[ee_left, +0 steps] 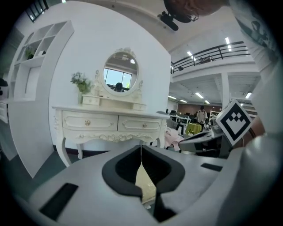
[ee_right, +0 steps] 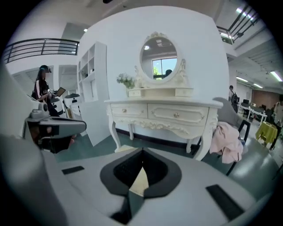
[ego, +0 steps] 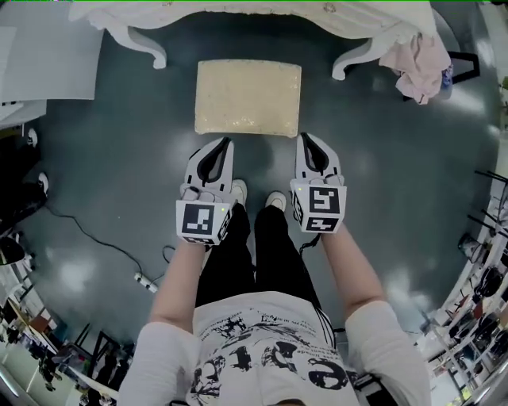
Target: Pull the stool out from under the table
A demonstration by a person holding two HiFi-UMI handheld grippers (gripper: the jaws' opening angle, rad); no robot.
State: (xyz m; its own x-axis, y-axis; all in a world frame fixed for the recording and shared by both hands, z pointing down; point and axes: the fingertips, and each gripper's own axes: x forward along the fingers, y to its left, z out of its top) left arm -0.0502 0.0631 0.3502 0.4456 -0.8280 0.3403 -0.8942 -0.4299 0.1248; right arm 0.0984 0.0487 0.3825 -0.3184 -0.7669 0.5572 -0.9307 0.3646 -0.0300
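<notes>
The stool (ego: 248, 97) has a flat cream cushion top and stands on the dark floor just in front of the white dressing table (ego: 238, 12), between its curved front legs. My left gripper (ego: 228, 143) hangs just short of the stool's near left corner, its jaws together on nothing. My right gripper (ego: 303, 138) hovers off the near right corner, also shut and empty. In the left gripper view the left gripper (ee_left: 141, 148) points at the table (ee_left: 110, 123), with the cream stool (ee_left: 145, 183) showing below its tips. The right gripper (ee_right: 142, 152) faces the table (ee_right: 163, 112) the same way.
A pink cloth (ego: 417, 59) hangs over a black chair right of the table. A white shelf unit (ego: 40, 55) stands at the left. A cable with a white power strip (ego: 143, 279) lies on the floor at my left. The person's shoes (ego: 238, 190) are just behind the grippers.
</notes>
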